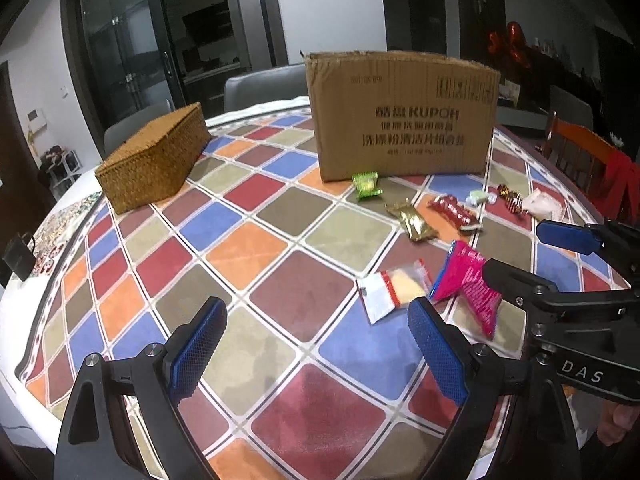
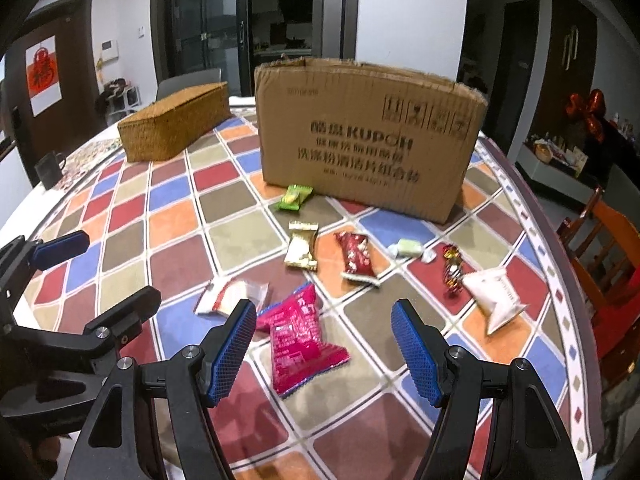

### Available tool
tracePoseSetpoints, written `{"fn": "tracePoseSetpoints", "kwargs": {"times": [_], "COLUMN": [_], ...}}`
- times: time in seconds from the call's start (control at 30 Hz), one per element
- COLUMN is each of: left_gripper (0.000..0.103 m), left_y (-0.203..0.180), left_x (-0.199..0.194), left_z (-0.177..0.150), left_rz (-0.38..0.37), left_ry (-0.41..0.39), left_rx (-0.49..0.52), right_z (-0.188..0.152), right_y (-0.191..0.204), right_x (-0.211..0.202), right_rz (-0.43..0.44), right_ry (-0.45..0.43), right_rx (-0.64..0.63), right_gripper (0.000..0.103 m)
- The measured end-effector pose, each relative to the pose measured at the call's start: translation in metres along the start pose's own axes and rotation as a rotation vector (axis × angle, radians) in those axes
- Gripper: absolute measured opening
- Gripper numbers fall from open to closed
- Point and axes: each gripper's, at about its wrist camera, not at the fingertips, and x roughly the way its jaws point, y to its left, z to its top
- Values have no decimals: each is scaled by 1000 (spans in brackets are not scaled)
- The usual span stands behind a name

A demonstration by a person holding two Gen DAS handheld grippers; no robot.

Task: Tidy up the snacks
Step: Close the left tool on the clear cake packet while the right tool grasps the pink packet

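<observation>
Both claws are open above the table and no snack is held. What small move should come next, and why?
Probably lower the right claw onto the pink snack packet and close on it. The packet lies on the table almost between the claw's open fingers, nearer than any other snack. The cardboard box stands behind, a likely place for it. The left claw has only bare tablecloth between its fingers.

Indoor light from overhead, fairly dim; dark glass doors (image 2: pixel 224 32) far beyond the fingers. Soft shadows under the blue pads (image 1: pixel 200 344). Strong fisheye bending with black corners; slight blur on the cardboard box (image 2: pixel 368 140) lettering
</observation>
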Motion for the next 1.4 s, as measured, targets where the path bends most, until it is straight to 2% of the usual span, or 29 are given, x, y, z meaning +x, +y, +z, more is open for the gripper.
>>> {"fn": "tracePoseSetpoints", "kwargs": {"times": [0.53,0.7,0.9,1.13,1.27,1.33,1.4], "left_gripper": [92,92,92,91,82,77,67], "left_y": [-7,-15,-27,-41,-46,-47,-48], "left_x": [28,33,43,63,74,74,73], "left_z": [-3,5,14,16,13,12,12], "left_rz": [-13,-38,-72,-95,-101,-108,-120], "left_ry": [53,46,53,96,135,130,126], "left_rx": [12,10,11,-5,-8,-8,-5], "right_z": [-12,-13,-13,-13,-13,-13,-13], "right_y": [-6,-10,-27,-46,-52,-52,-52], "right_x": [42,46,46,43,43,43,43], "right_rz": [41,55,32,0,-6,-5,-1], "right_ry": [107,121,118,112,114,112,111], "right_rx": [36,37,85,127,139,141,141], "right_gripper": [69,52,50,49,49,49,49]}}
